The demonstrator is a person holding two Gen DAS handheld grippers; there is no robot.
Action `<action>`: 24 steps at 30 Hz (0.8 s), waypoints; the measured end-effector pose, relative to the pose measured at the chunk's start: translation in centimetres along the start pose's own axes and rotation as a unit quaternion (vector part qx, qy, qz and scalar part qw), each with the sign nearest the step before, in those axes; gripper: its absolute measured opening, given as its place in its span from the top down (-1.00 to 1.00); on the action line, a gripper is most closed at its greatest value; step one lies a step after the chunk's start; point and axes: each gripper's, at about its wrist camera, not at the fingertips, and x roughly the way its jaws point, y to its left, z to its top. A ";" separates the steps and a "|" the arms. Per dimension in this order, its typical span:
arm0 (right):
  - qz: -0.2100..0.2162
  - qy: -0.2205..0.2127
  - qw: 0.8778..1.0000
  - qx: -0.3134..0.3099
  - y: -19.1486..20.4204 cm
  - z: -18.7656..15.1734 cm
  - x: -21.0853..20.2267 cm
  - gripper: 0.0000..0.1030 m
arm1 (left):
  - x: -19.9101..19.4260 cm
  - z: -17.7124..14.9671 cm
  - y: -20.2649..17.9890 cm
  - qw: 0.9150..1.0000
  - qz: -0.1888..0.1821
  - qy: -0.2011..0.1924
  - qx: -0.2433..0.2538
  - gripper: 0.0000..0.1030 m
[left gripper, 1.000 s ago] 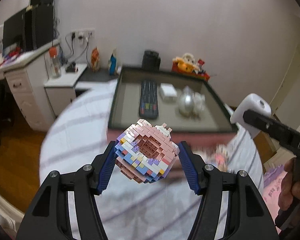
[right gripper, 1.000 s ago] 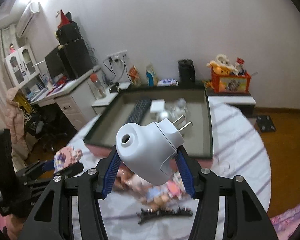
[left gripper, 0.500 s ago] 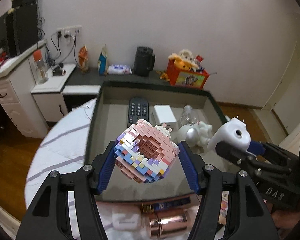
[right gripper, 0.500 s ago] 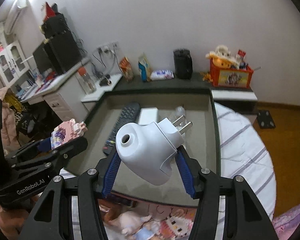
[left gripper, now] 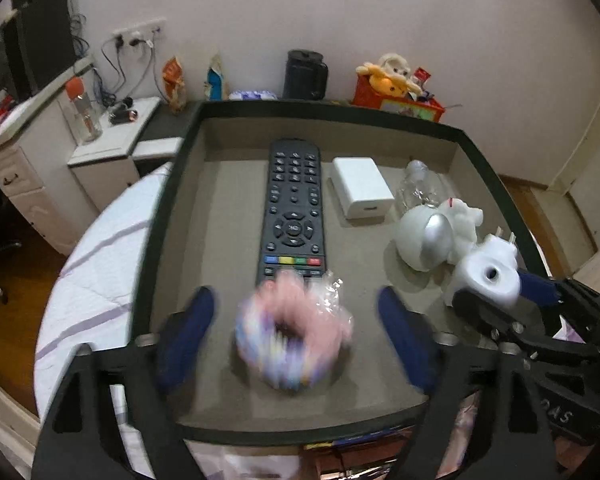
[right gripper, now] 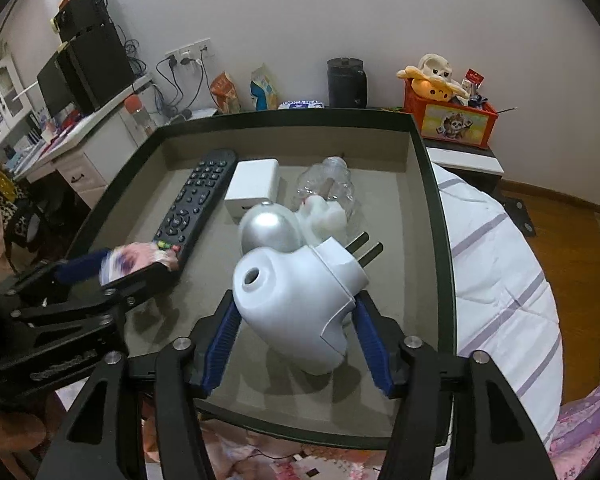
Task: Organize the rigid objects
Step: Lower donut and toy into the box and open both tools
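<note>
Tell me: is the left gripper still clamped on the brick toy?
No. The left gripper is opening; clear gaps show between both pads and the blurred brick toy, over the tray.

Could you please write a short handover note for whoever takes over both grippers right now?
Left gripper: jaws opening, pads clear of the pink-and-purple brick-built toy donut, which is blurred over the near floor of the dark-rimmed grey tray.
Right gripper: jaws opening around the white plastic plug adapter; contact unclear.
Already in the tray: black remote control, white rectangular box, clear plastic bottle, silver-and-white rounded toy.
Left: confirm both releases, withdraw, then collect the items lying below the tray's near edge.
</note>
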 end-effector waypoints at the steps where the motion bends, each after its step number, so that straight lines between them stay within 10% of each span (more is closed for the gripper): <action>1: -0.003 -0.003 1.000 0.000 0.0 -0.1 -0.2 -0.54 | -0.3 -0.1 0.1 1.000 0.007 -0.004 0.000 -0.85; 9: 0.000 -0.027 1.000 0.012 -0.2 -0.3 -3.3 -0.67 | -5.2 -1.6 1.8 0.999 0.018 -0.042 -0.024 -0.98; 11: 0.003 -0.037 0.999 0.018 -0.2 -0.7 -4.8 -0.99 | -7.0 -2.4 2.2 0.998 0.018 -0.053 -0.031 -0.99; 24: 0.021 -0.109 0.993 0.032 1.9 -5.8 -15.0 -1.00 | -16.2 -7.8 2.8 0.994 0.032 -0.092 -0.042 -0.99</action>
